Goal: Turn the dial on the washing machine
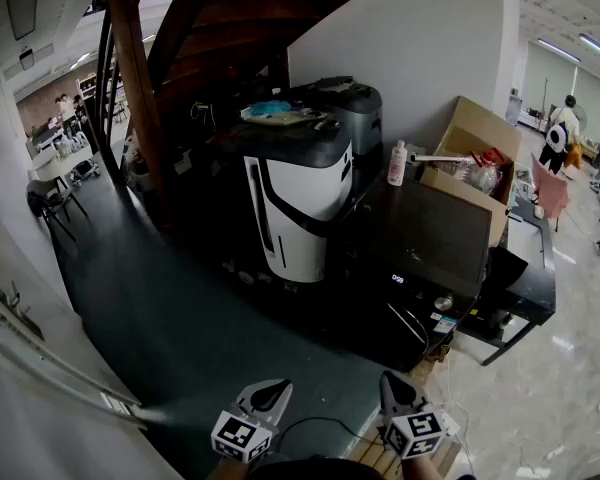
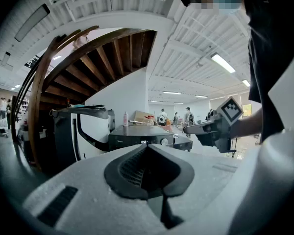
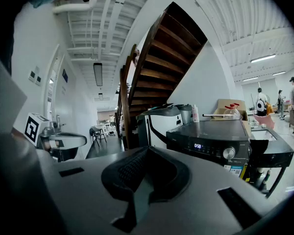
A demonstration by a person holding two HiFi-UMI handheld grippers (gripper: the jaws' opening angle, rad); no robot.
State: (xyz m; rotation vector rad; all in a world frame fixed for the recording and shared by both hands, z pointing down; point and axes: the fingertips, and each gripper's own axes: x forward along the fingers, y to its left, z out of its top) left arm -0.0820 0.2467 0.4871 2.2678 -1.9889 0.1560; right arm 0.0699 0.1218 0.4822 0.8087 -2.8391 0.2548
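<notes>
Two hand-held grippers show at the bottom edge of the head view, both well apart from the washing machine (image 1: pixel 435 233). The machine is a dark, flat-topped box standing on the floor (image 1: pixel 180 318) ahead of them.

The left gripper (image 1: pixel 269 392) points toward the machine's left side. In the left gripper view its jaws are pressed together with nothing between them. The right gripper (image 1: pixel 392 388) points toward the machine's front. Its own view shows its jaws likewise closed and empty. Each gripper carries a cube with square markers.

The dial (image 3: pixel 229 153) is a round silver knob on the machine's front control strip, near the strip's right end. A small lit display (image 3: pixel 197 146) glows just to the left of the dial. Neither gripper touches the dial or any part of the machine.

A tall white-and-black appliance (image 1: pixel 298 208) stands just left of the washing machine. A white bottle (image 1: pixel 397 163) stands behind the machine's far left corner. An open cardboard box (image 1: pixel 480 143) sits behind the machine's far right side, with clear plastic items inside it. A low black unit (image 1: pixel 525 288) stands against the machine's right side. A dark wooden staircase (image 1: pixel 185 28) curves overhead, to the left of and behind the machine. Far off to the machine's right, several people (image 1: pixel 560 133) stand in an open hall.
</notes>
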